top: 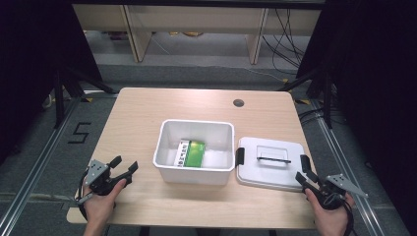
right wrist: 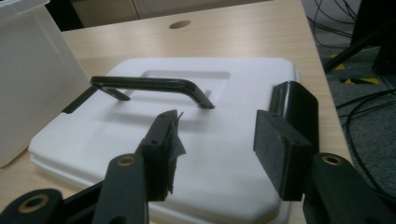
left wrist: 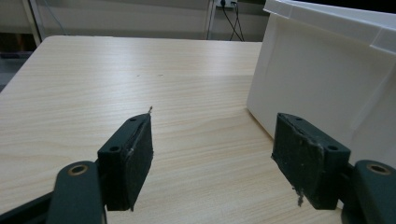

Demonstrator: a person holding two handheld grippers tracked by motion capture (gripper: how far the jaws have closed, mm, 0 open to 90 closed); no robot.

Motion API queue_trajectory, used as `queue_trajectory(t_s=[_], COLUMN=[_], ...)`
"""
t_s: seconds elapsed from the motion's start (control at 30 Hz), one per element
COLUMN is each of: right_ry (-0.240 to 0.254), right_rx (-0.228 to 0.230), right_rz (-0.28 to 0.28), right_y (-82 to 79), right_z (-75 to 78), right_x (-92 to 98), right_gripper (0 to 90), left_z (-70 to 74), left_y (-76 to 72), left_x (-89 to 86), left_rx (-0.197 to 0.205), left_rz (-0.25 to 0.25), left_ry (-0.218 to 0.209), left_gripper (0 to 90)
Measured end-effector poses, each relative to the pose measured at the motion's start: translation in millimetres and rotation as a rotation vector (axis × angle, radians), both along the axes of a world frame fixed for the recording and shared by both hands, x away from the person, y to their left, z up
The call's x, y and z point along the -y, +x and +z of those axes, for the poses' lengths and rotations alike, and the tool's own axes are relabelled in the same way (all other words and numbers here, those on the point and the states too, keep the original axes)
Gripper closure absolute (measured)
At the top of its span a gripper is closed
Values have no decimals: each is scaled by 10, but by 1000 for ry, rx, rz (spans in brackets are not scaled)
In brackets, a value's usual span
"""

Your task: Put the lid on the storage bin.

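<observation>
Lid [top: 273,162] off at right of the bin [top: 194,150] — green packet [top: 193,153] inside; both grippers [top: 123,169] [top: 305,178] wide open, empty — closing seems left.

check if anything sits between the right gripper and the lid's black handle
Nothing visible does. The right gripper hangs open over the lid's near edge, and only bare white lid surface lies between it and the black handle. The bin stands off to the side.
</observation>
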State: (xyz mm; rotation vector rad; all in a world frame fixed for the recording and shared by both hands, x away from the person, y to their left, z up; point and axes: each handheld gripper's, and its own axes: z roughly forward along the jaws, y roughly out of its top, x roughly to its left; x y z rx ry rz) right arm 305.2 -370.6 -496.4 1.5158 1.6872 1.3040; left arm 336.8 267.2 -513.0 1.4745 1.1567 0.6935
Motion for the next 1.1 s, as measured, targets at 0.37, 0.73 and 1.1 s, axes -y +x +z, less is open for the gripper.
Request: queue_trajectory(t_s=[0.37, 0.73, 1.1], right_ry=[-84, -306, -644], right_rx=[-35, -235, -438], right_rz=[73, 196, 590], right_y=[-62, 208, 623], right_z=[250, 581, 884], right_x=[-43, -24, -188], right_gripper=[652, 696, 644], left_z=[51, 61, 42], left_y=[-42, -41, -63], left_x=[119, 90, 118], left_rx=[-9, -44, -45], left_rz=[-14, -2, -8], left_ry=[44, 78, 109], left_gripper=[312, 328, 327])
